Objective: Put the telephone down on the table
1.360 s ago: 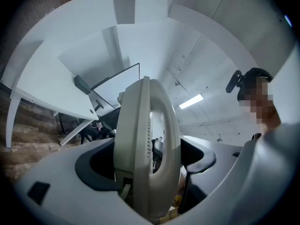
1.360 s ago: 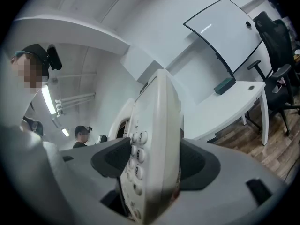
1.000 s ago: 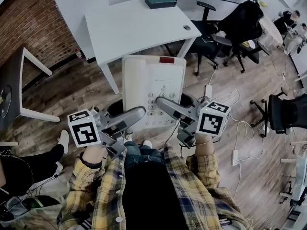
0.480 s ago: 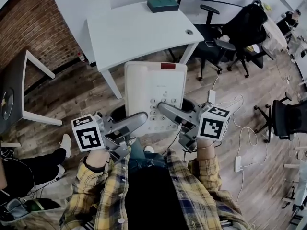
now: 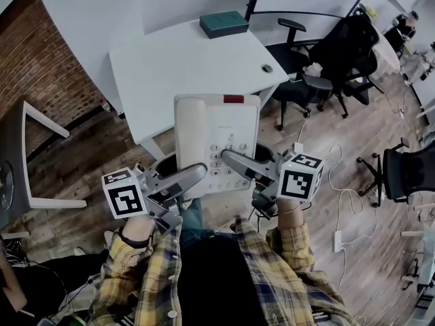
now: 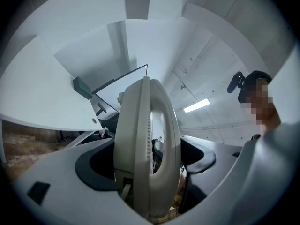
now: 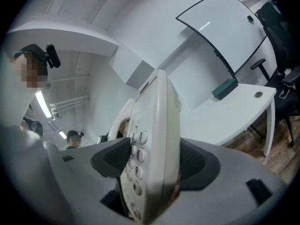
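A cream desk telephone (image 5: 216, 141) with its handset on the left and a keypad hangs in the air in front of me, over the near edge of a white table (image 5: 177, 66). My left gripper (image 5: 192, 178) is shut on the telephone's lower left edge (image 6: 147, 153). My right gripper (image 5: 232, 160) is shut on its lower right edge, by the keypad (image 7: 152, 158). In both gripper views the telephone stands edge-on between the jaws. The table (image 7: 229, 111) shows beyond it in the right gripper view.
A dark green box (image 5: 223, 24) lies at the table's far edge, and a round cable hole (image 5: 266, 68) sits near its right corner. Black office chairs (image 5: 333, 53) stand to the right. Cables (image 5: 340, 182) trail over the wooden floor. A dark table (image 5: 20, 161) stands at the left.
Both grippers have carried the telephone forward, so it now overlaps the white table's near edge. The grip on it has not changed.
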`<control>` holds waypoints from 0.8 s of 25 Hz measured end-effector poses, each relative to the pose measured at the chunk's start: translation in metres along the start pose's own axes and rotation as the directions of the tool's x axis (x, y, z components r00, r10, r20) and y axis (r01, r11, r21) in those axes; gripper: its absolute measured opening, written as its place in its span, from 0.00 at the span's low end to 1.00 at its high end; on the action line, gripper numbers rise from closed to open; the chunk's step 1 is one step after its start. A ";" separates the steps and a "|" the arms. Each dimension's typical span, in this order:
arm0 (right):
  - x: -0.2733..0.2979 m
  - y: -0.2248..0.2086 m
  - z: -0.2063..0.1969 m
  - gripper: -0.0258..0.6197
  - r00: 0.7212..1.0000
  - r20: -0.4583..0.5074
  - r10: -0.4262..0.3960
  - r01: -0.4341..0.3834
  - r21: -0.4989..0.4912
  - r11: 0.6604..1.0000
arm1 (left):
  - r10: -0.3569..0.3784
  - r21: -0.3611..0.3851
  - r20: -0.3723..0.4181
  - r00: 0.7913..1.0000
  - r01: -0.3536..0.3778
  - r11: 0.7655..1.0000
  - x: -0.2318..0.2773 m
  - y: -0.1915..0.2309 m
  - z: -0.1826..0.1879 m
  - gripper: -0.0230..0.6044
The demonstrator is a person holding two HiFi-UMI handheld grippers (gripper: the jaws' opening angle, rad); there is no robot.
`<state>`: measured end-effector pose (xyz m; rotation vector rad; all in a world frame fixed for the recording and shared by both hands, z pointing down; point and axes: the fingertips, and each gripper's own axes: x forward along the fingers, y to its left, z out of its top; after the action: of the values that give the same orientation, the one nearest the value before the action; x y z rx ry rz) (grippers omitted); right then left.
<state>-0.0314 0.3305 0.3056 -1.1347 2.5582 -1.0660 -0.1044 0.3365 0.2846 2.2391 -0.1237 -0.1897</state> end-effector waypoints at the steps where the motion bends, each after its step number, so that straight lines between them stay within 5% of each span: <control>1: 0.009 -0.005 0.010 0.49 1.000 0.003 -0.003 0.003 0.002 1.000 | -0.003 0.004 -0.007 1.000 0.003 1.000 0.003 0.006 0.013 0.65; 13: 0.104 -0.065 0.084 0.49 0.999 0.023 -0.028 0.027 0.026 0.999 | -0.016 -0.006 -0.045 0.999 0.016 1.000 0.022 0.090 0.120 0.65; 20: 0.130 -0.071 0.098 0.49 0.999 0.029 -0.023 0.023 0.018 1.000 | -0.016 0.000 -0.040 0.999 0.016 1.000 0.018 0.107 0.145 0.65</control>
<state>-0.0421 0.1529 0.2991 -1.1694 2.5143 -1.0671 -0.1155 0.1563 0.2773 2.2429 -0.0841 -0.1542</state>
